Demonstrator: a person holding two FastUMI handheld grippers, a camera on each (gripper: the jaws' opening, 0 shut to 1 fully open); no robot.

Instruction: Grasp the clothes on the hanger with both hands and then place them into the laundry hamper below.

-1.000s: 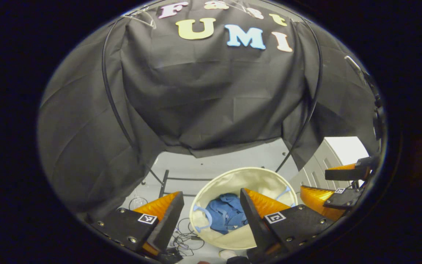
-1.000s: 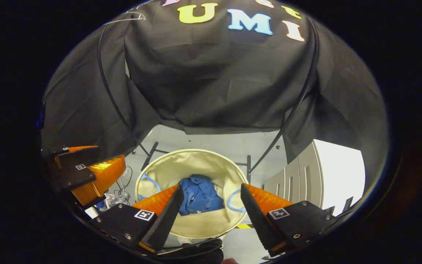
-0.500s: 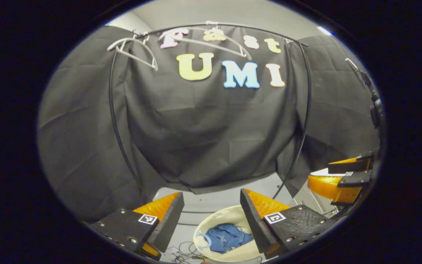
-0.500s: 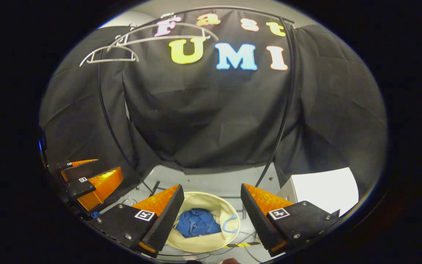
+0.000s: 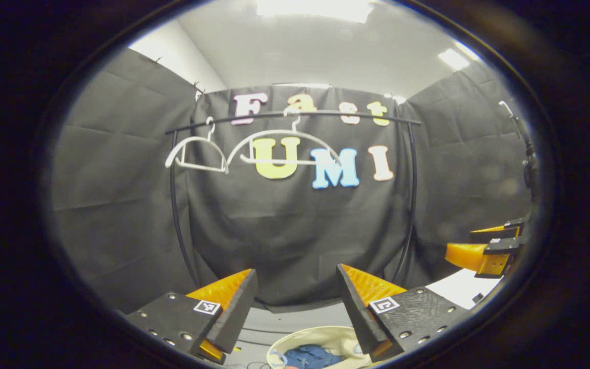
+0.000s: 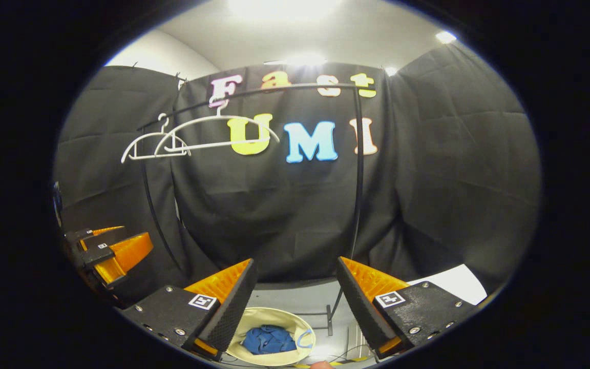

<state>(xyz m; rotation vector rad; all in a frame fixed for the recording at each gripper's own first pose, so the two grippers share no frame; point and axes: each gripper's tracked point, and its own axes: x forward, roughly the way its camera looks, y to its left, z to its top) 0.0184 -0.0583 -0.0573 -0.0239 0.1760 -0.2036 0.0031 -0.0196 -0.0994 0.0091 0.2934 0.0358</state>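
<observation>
The booth has black cloth walls, a pale ceiling with bright lights and a grey floor. A thin black metal clothes rail (image 6: 274, 91) runs across the top from left to right. Two white plastic hangers hang on it, a small hanger (image 6: 144, 147) at the left and a bigger hanger (image 6: 218, 132) just beside it. Both are bare.

Low down at the left, seen from the right gripper view, is the left gripper (image 6: 113, 251). Its fingers are apart and hold nothing. In the middle, down on the floor, sits the round cream cloth laundry hamper (image 6: 274, 318). The crumpled blue clothes (image 6: 267, 341) lie inside it in a heap. The heap is wider than it is tall, and its long side runs left to right, I think. It is too bunched up to tell which way the collar points. The right gripper (image 6: 295, 294) is above the hamper, fingers wide apart, with nothing between them.

The job looks done to me. What could still go wrong? A gripper swung too high could knock a hanger off the rail. One dropped too low could catch the soft hamper rim and tip it over.
</observation>
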